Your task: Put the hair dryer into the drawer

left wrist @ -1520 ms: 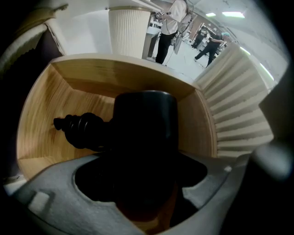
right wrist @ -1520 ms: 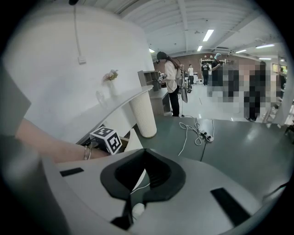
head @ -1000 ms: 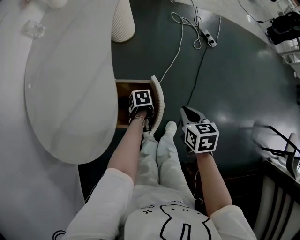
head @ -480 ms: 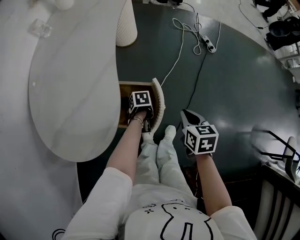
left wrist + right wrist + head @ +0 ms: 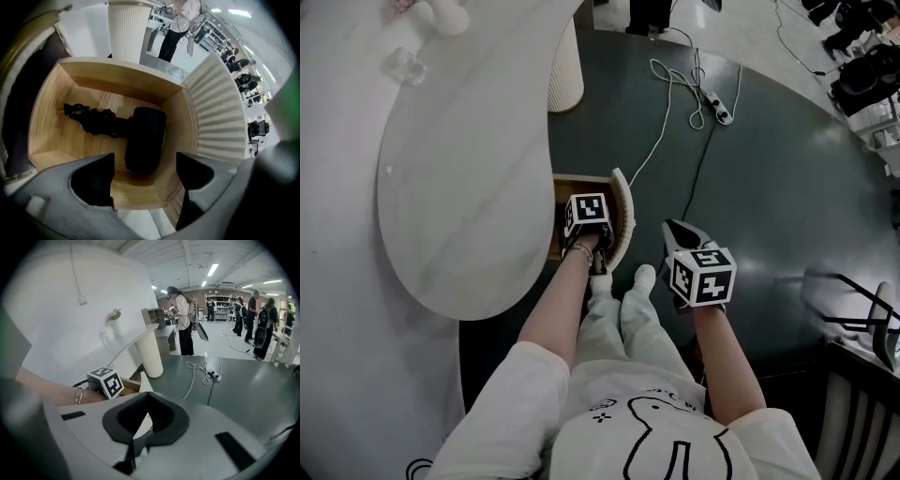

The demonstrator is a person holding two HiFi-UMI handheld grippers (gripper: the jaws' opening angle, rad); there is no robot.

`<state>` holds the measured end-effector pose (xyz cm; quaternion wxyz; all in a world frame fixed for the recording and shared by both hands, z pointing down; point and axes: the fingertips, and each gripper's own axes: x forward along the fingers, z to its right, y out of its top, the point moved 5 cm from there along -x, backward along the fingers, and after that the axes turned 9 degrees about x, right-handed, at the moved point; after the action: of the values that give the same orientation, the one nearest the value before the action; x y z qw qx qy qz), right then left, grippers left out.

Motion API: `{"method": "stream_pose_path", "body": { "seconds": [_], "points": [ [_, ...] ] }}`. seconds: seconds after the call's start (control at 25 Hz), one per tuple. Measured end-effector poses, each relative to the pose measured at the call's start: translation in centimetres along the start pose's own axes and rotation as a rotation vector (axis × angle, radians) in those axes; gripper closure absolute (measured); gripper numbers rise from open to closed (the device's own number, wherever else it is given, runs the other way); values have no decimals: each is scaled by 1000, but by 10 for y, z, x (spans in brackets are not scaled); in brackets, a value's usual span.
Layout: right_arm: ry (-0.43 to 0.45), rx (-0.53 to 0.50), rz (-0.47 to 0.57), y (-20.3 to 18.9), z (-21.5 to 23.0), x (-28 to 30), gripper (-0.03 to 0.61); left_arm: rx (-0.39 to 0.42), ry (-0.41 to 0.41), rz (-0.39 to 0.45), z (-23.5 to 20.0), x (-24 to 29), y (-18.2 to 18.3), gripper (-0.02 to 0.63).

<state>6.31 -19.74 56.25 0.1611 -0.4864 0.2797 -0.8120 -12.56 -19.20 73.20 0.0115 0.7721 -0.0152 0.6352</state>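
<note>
The black hair dryer (image 5: 143, 138) lies on the floor of the open wooden drawer (image 5: 117, 79), its coiled cord (image 5: 93, 121) bunched to the left. My left gripper (image 5: 145, 165) hangs straight above it, pointing down, open, with nothing between its pads. In the head view its marker cube (image 5: 587, 214) covers the drawer (image 5: 581, 183), just inside the ribbed white drawer front (image 5: 623, 211). My right gripper (image 5: 678, 232) hovers to the right of the drawer over the dark floor. Its jaws meet at the tips (image 5: 147, 397) and hold nothing.
The white rounded tabletop (image 5: 459, 187) overhangs the drawer on the left, with its ribbed pedestal (image 5: 565, 70) behind. A power strip with cables (image 5: 717, 98) lies on the floor beyond. The person's legs (image 5: 623, 309) are below the grippers. A dark frame (image 5: 862, 309) stands at right.
Both grippers have lifted a little. The left one stays over the drawer, and the head view has shifted so the table and drawer sit further right.
</note>
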Motion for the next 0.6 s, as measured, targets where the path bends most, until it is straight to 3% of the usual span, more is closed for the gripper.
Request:
{"method": "stream_pose_path", "body": {
  "seconds": [0.6],
  "points": [
    [10, -21, 65, 35, -21, -37, 581, 6, -45, 109, 21, -72, -7, 224]
  ]
}}
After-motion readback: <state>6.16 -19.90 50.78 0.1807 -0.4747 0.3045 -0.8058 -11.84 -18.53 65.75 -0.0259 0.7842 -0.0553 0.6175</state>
